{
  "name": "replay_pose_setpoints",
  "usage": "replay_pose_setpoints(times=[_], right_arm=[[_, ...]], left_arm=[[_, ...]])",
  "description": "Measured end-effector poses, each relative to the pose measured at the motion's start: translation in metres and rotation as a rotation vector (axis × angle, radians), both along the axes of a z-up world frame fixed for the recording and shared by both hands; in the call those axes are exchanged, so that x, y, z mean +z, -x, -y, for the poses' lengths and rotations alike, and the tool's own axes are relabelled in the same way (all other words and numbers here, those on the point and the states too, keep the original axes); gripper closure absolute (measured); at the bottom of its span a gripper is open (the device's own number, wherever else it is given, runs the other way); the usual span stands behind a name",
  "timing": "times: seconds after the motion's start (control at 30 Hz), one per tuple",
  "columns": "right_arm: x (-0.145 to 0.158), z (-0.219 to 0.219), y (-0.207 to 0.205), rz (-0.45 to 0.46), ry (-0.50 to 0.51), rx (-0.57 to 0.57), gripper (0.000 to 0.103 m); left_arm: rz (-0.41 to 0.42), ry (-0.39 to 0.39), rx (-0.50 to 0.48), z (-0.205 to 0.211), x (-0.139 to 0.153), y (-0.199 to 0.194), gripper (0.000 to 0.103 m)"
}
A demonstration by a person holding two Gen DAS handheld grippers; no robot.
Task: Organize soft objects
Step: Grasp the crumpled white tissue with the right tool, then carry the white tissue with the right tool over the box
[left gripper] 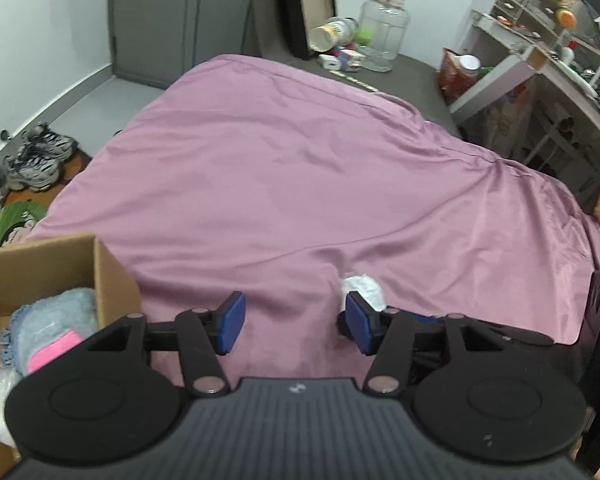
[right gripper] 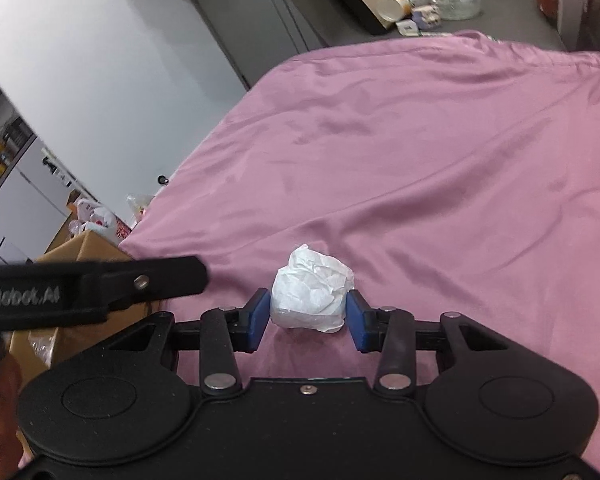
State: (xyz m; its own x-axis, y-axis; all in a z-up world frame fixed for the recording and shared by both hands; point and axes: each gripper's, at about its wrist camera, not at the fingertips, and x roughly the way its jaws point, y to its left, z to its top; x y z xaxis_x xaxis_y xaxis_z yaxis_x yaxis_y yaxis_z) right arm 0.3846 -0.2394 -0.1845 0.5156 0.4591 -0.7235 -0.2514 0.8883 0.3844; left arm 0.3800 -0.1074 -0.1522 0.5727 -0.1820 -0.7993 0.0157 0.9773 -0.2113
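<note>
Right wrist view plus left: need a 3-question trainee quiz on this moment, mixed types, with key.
1. True or false: the right tongs have a blue pad on each side of the crumpled white paper wad, which lies on the mauve satin sheet.
2. What sits between the pads of the left tongs? A) a grey sneaker B) nothing, only sheet below C) a pink cloth
3. Which container holds the fluffy light-blue cloth?

Key: 1 true. 2 B. 3 the brown cardboard box, at the left edge of the sheet.
</note>
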Motion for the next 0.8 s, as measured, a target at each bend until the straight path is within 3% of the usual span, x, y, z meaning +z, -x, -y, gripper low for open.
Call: replay_pose_setpoints(times=[0.47,0.57,0.8], right_arm=[[0.043,-0.016,0.037,0.112,-0.06,0.153,0.062],[0.059,-0.019,0.043,0.122,-0.097,0.174,0.062],[0.094,-0.044,0.062,0.196,-0.078,0.227,0.062]], left_arm=[[-0.011,0.124,-0.032,-0.01,0.021,0.019,0.05],[-0.003,0.148,-0.026,-0.015,0.03,0.025,0.05],[0.052,0.193,0.008,-0.036,0.052,0.046,0.053]])
